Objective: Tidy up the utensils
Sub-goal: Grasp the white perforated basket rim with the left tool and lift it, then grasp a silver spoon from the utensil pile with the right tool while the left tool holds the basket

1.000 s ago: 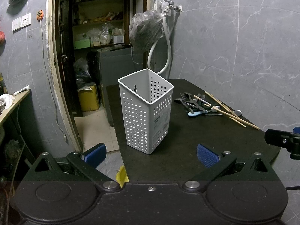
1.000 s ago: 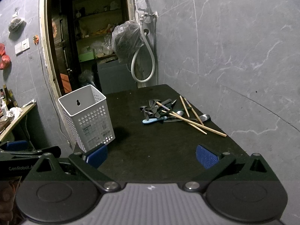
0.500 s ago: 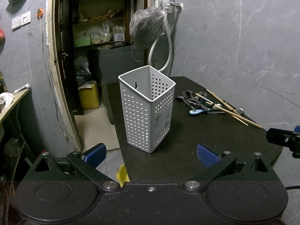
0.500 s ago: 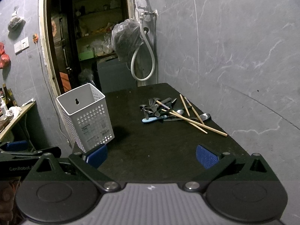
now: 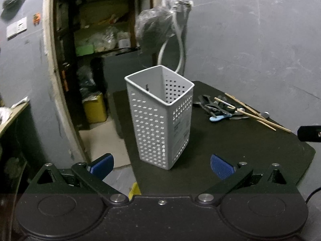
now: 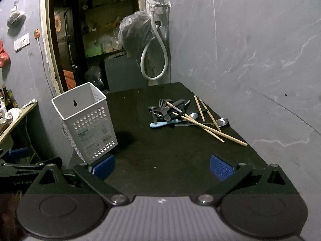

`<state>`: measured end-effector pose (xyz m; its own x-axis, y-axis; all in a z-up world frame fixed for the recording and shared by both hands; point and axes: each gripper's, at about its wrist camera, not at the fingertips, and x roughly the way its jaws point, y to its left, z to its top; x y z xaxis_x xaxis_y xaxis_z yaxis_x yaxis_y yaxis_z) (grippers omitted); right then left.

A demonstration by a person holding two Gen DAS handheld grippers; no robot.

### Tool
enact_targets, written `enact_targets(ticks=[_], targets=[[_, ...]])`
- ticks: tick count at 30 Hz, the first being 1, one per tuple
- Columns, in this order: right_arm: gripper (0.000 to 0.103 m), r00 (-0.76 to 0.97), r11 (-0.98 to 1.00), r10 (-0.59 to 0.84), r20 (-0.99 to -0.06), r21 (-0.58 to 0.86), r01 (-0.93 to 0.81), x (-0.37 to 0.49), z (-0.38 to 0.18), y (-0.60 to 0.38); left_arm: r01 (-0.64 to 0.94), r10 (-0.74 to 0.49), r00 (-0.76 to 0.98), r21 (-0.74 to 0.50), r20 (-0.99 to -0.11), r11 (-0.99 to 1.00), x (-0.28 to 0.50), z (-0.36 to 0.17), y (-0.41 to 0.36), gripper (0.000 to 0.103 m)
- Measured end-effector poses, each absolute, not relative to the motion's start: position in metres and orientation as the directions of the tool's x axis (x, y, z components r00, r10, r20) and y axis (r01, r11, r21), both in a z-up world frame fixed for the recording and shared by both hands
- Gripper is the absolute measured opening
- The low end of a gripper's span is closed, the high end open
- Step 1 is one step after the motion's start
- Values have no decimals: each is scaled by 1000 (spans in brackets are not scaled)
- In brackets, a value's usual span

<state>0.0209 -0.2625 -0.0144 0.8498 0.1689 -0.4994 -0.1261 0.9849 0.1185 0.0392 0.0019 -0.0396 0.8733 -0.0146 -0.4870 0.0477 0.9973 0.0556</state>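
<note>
A white perforated utensil holder (image 5: 160, 118) stands upright and empty on the black table's near left part; it also shows in the right wrist view (image 6: 86, 120). A pile of utensils (image 6: 170, 112) lies at the far right: forks, dark tools, a blue-handled piece (image 6: 162, 124), spoons (image 6: 222, 122) and wooden chopsticks (image 6: 210, 129); the pile also shows in the left wrist view (image 5: 222, 108). My left gripper (image 5: 161, 165) is open and empty, just before the holder. My right gripper (image 6: 161, 167) is open and empty above the table's near edge.
The black table (image 6: 170, 156) stands against a grey marble wall (image 6: 250, 60). An open doorway with shelves (image 5: 96, 40) is behind on the left. A dark bag and a white hose (image 6: 154, 60) hang from a tap at the far end. A yellow bin (image 5: 94, 108) stands on the floor.
Both grippers have moved slightly forward toward the table; the holder and the utensil pile appear a little closer. Nothing on the table has moved.
</note>
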Motion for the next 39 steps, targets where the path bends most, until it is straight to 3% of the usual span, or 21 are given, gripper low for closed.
enact_targets(ticks=[6, 16, 24, 26, 39], targets=[[103, 843, 971, 235, -484, 77, -227, 48, -14, -267, 115, -47, 887, 122, -459, 986, 77, -45, 4, 102], [103, 803, 918, 352, -481, 12, -396, 111, -5, -271, 64, 16, 894, 163, -447, 985, 155, -37, 8, 102], [103, 765, 922, 350, -541, 54, -383, 128, -19, -273, 153, -32, 878, 216, -477, 964, 182, -43, 0, 102], [103, 759, 928, 339, -557, 67, -366, 130, -23, -270, 179, -51, 876, 224, -480, 958, 185, -44, 0, 94], [103, 761, 968, 233, -605, 66, -244, 130, -34, -249, 192, -96, 885, 168, -456, 967, 167, -45, 4, 84]])
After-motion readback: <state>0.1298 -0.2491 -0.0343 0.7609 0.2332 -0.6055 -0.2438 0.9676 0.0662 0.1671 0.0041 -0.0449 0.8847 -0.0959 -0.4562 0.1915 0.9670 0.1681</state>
